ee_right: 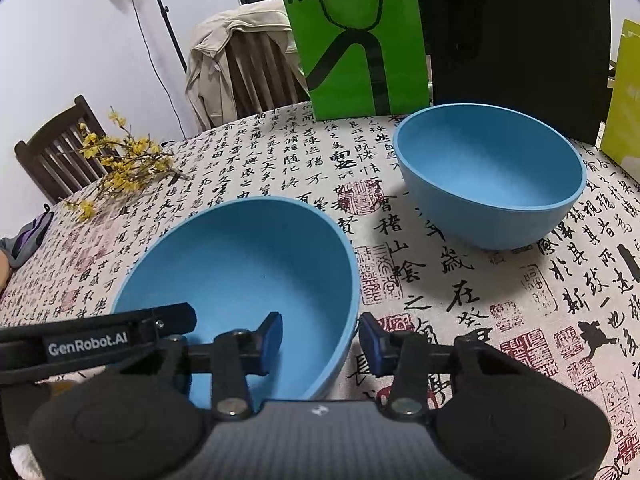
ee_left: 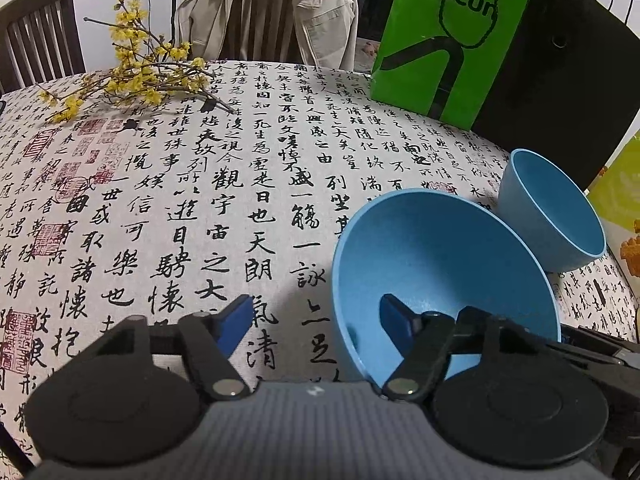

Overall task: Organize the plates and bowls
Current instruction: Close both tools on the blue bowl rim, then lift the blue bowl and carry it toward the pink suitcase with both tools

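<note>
Both claws straddle near bowl [ee_right: 240, 264] rim, pads apart; only right view shows purple cloth [ee_right: 28, 234]

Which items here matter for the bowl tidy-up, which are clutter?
Job: near blue bowl, far blue bowl, left tool, right tool.
Clutter: green bag, black bag, yellow flower sprig, jacket on chair.
</note>
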